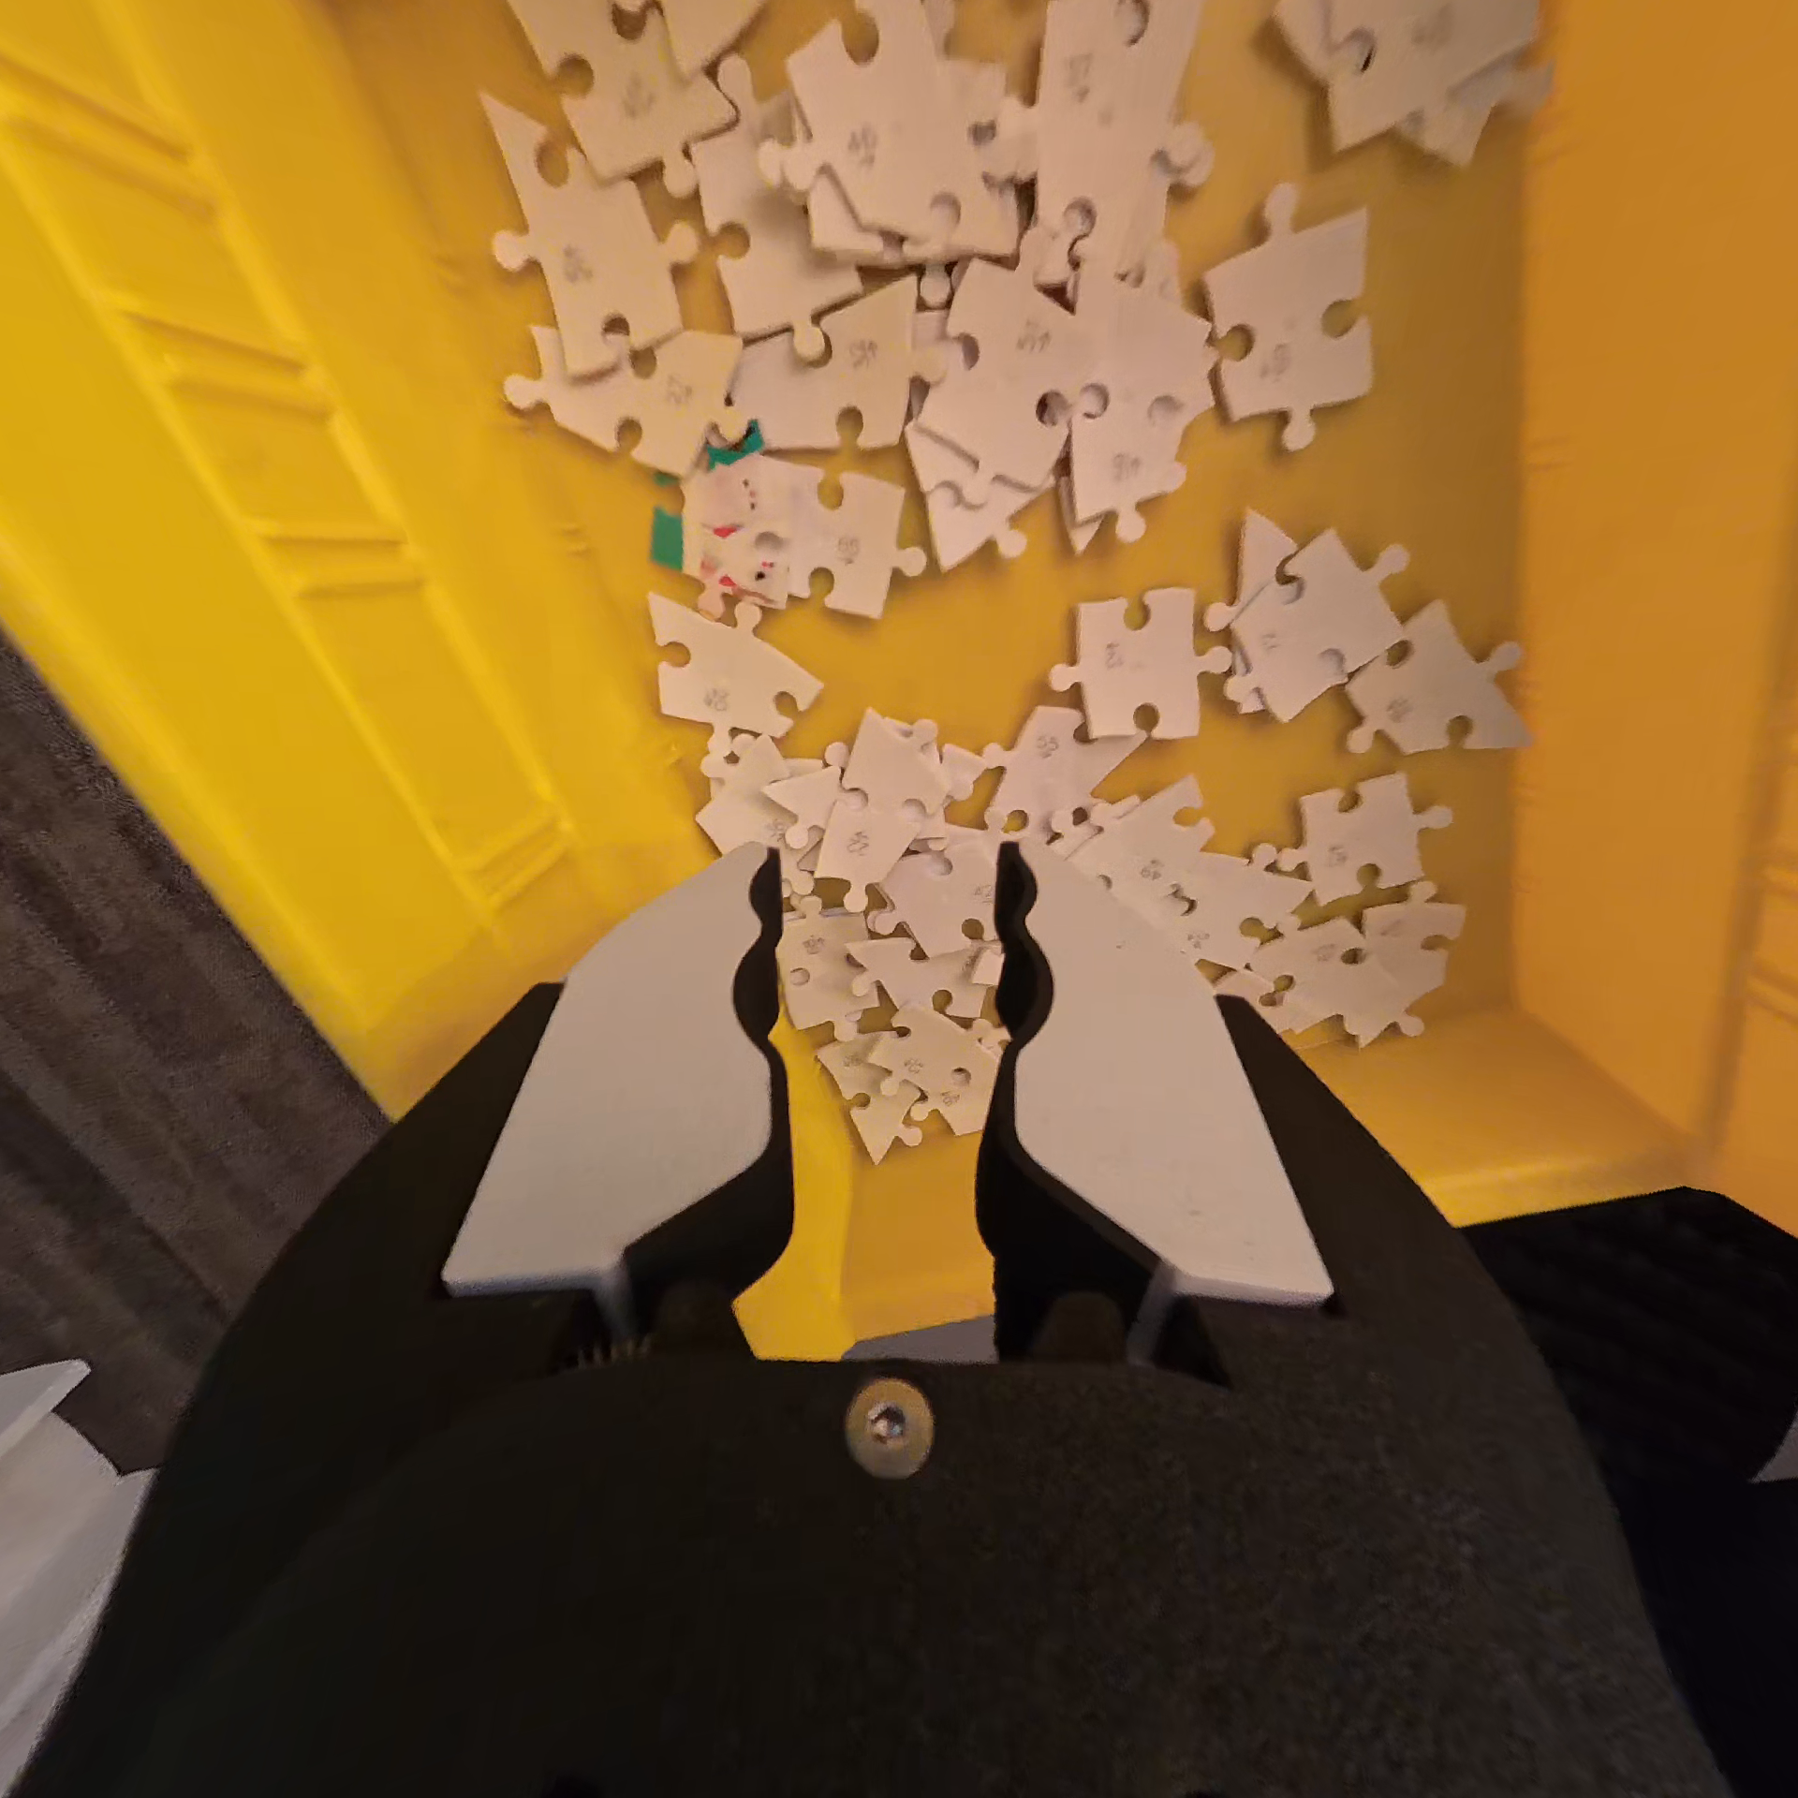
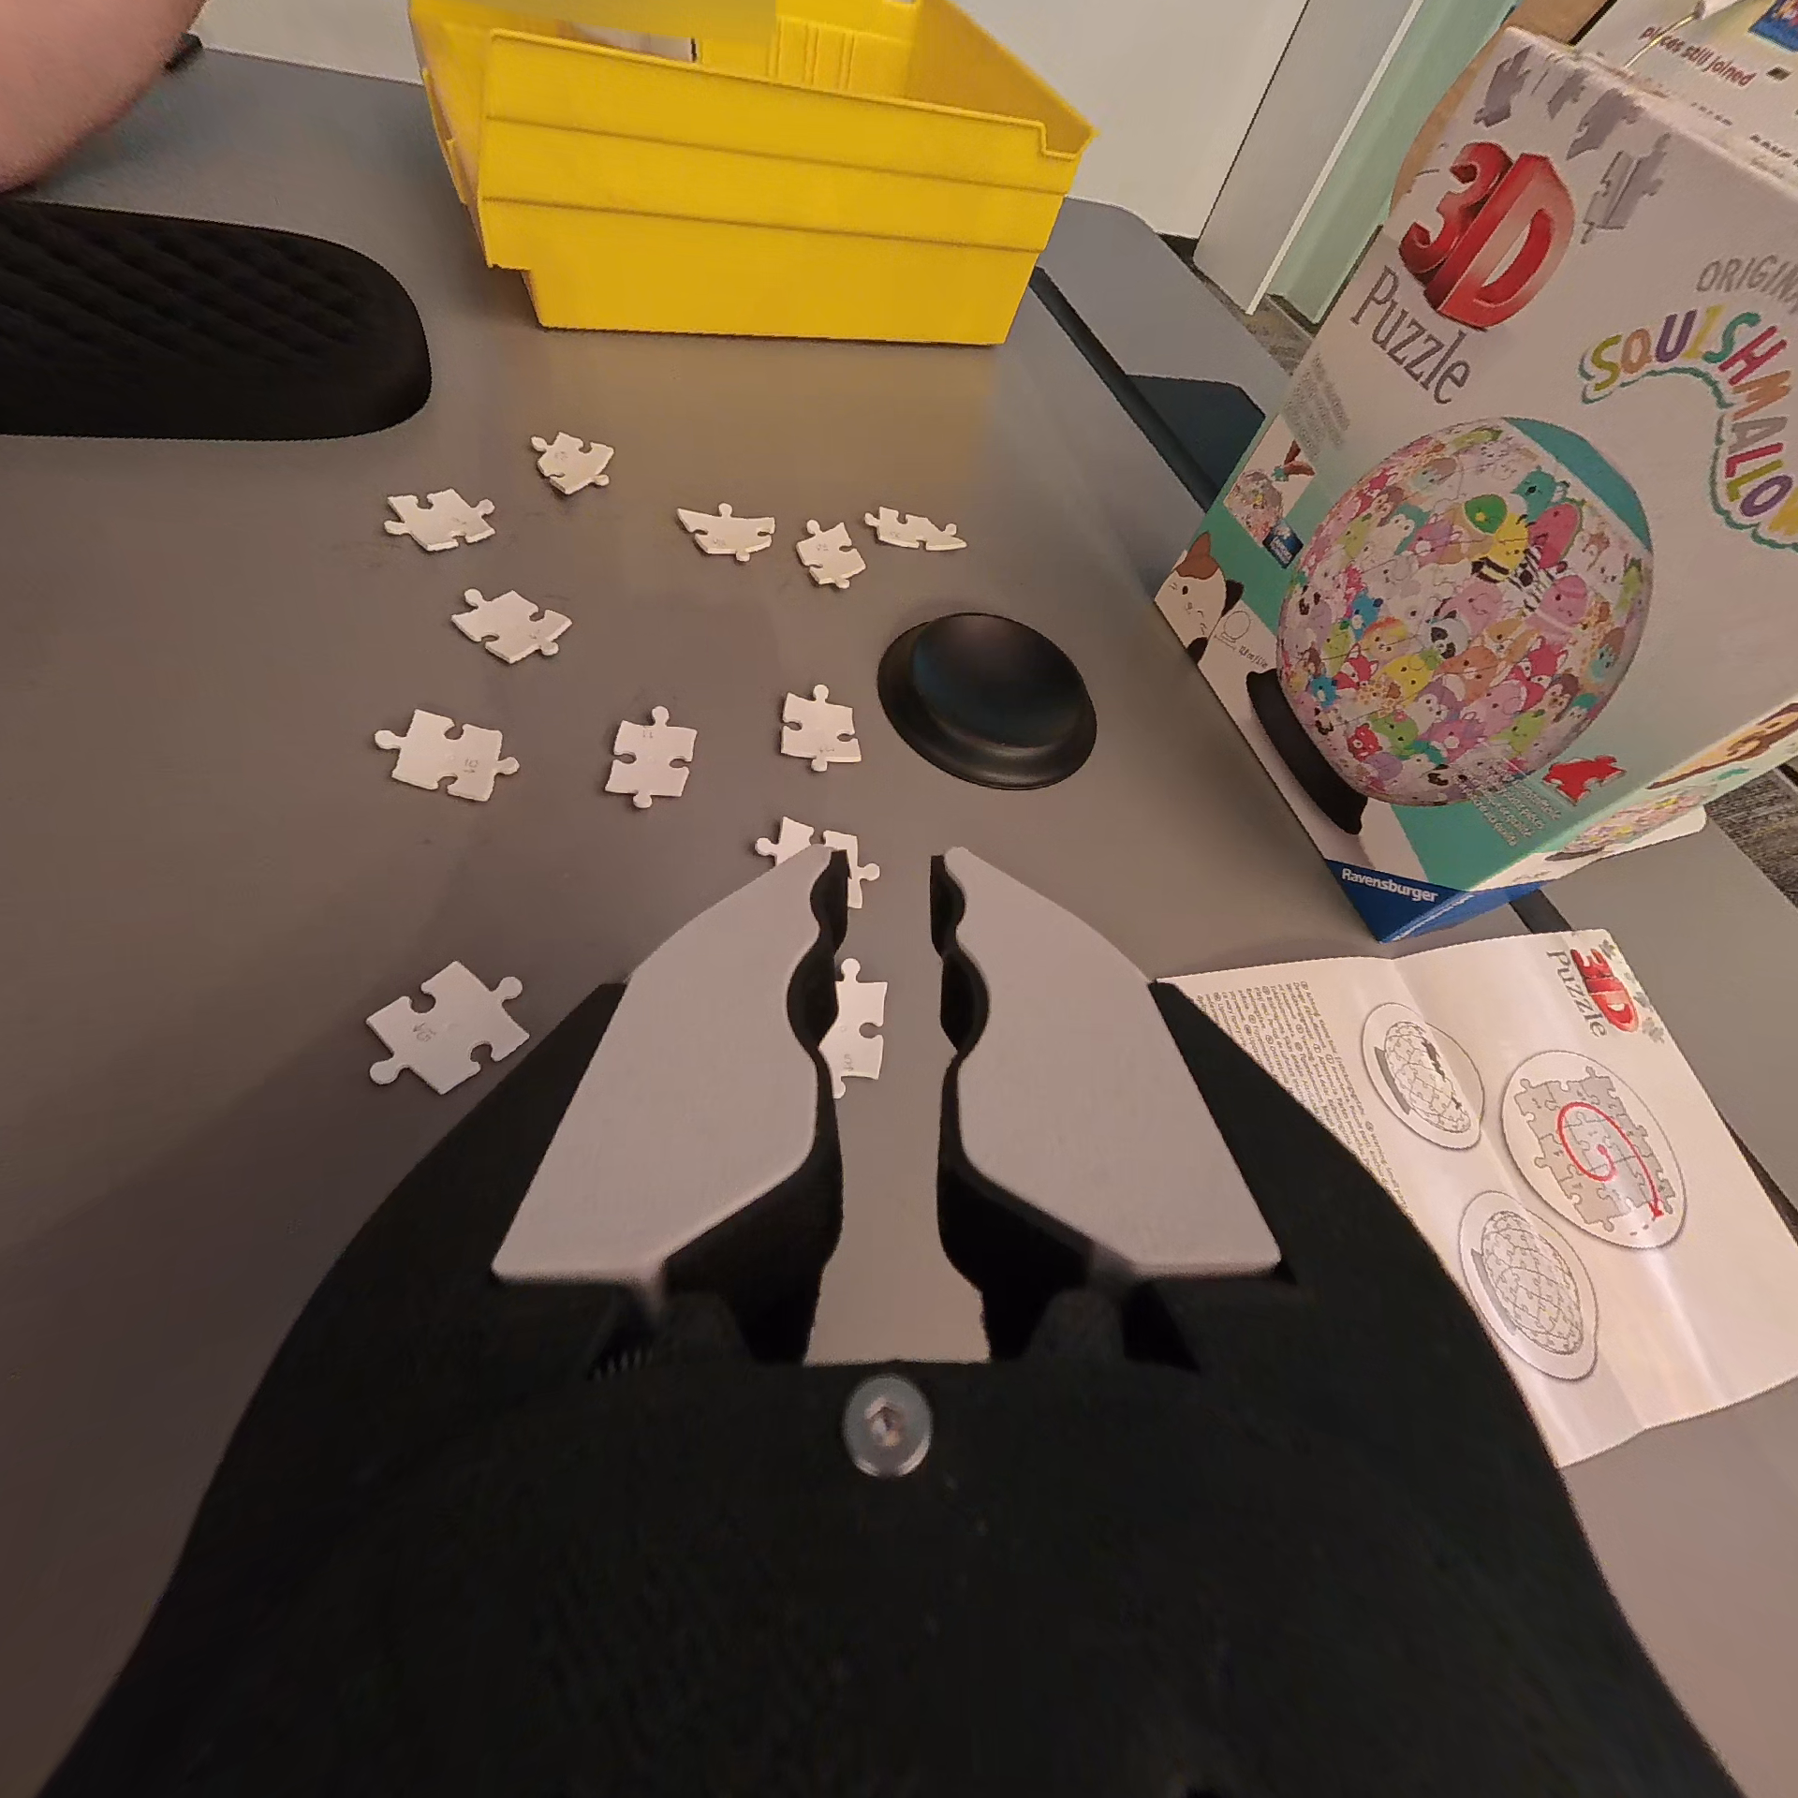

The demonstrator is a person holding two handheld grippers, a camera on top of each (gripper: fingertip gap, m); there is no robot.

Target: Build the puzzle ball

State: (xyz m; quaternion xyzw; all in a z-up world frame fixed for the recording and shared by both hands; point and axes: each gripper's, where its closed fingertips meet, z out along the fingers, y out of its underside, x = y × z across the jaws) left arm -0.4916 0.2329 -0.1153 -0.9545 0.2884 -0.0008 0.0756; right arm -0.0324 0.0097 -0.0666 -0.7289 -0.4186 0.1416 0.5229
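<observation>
In the left wrist view my left gripper [image 1: 887,861] is open and empty, held over a yellow bin [image 1: 292,506] that holds several white puzzle pieces [image 1: 1031,370] lying back side up; one piece [image 1: 730,530] shows its coloured face. In the right wrist view my right gripper [image 2: 883,866] is open and empty, low over the grey table [image 2: 243,876]. Several white puzzle pieces [image 2: 650,759] lie spread on the table; one piece [image 2: 856,1026] lies between the fingers and another [image 2: 856,861] lies at the left fingertip. A black round ball stand [image 2: 988,701] sits just beyond.
The yellow bin [image 2: 759,195] stands at the table's far side. The puzzle box [image 2: 1518,506] stands at the right with an instruction sheet [image 2: 1518,1148] in front of it. A black padded object [image 2: 185,321] lies at the far left, near a person's arm [image 2: 58,88]. The gap from one gripper's tips to the other's is roughly 50 cm.
</observation>
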